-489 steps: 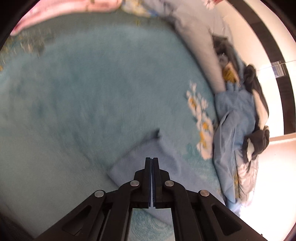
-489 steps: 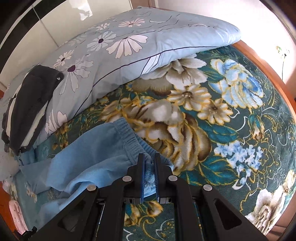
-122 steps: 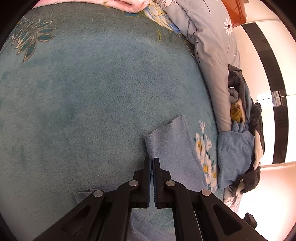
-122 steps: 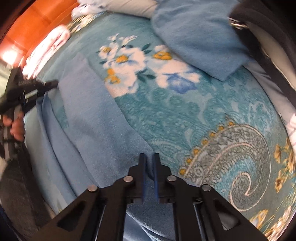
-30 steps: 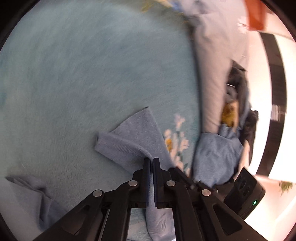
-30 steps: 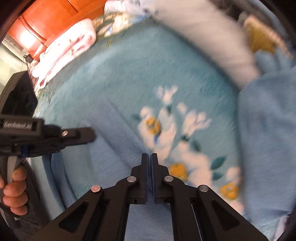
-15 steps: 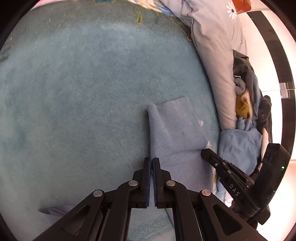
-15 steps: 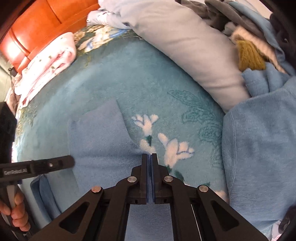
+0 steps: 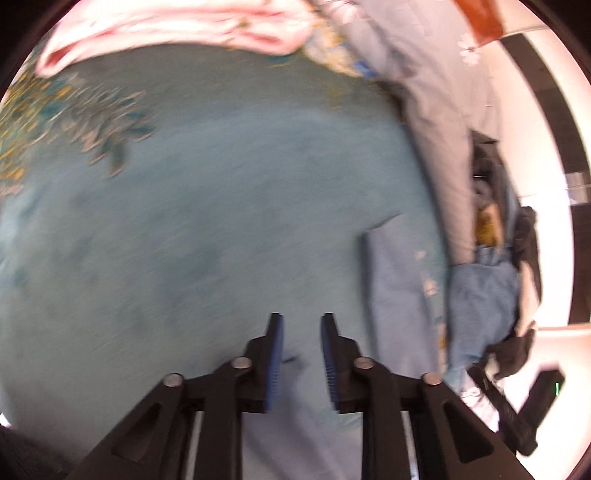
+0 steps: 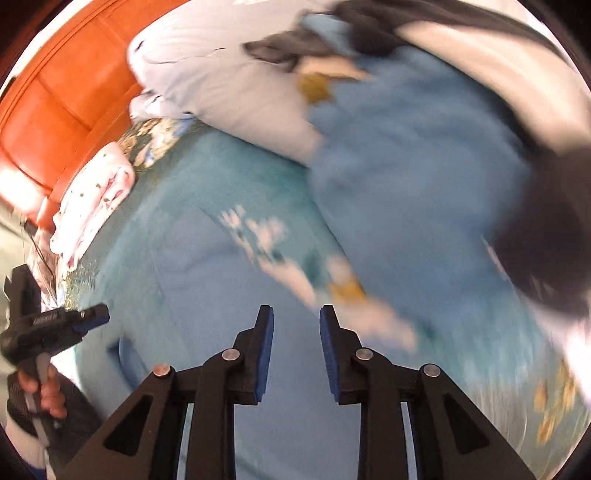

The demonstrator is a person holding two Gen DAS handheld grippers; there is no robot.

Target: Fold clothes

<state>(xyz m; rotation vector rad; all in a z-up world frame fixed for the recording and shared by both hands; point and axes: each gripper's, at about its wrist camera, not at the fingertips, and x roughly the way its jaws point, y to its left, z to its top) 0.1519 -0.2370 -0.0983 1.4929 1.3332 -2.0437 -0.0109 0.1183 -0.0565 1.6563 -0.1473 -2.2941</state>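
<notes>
Both pictures are blurred. The left gripper (image 9: 302,317) hangs over the teal blanket (image 9: 207,206), and its jaws are opening with a narrow gap; nothing is between the blue pads (image 9: 277,354). The right gripper (image 10: 296,310) is the same: its jaws are opening, the gap is narrow and no cloth is inside it. The folded light blue garment (image 9: 395,291) lies flat on the blanket, to the right of the left gripper, near the grey pillow (image 9: 443,140). In the right wrist view this garment (image 10: 192,280) spreads under and left of the jaws. A heap of other clothes (image 10: 424,155), blue and dark, lies beside the pillow. A pink folded cloth (image 9: 177,22) lies at the far edge of the blanket. A hand (image 10: 44,391) holds the left gripper's handle.
</notes>
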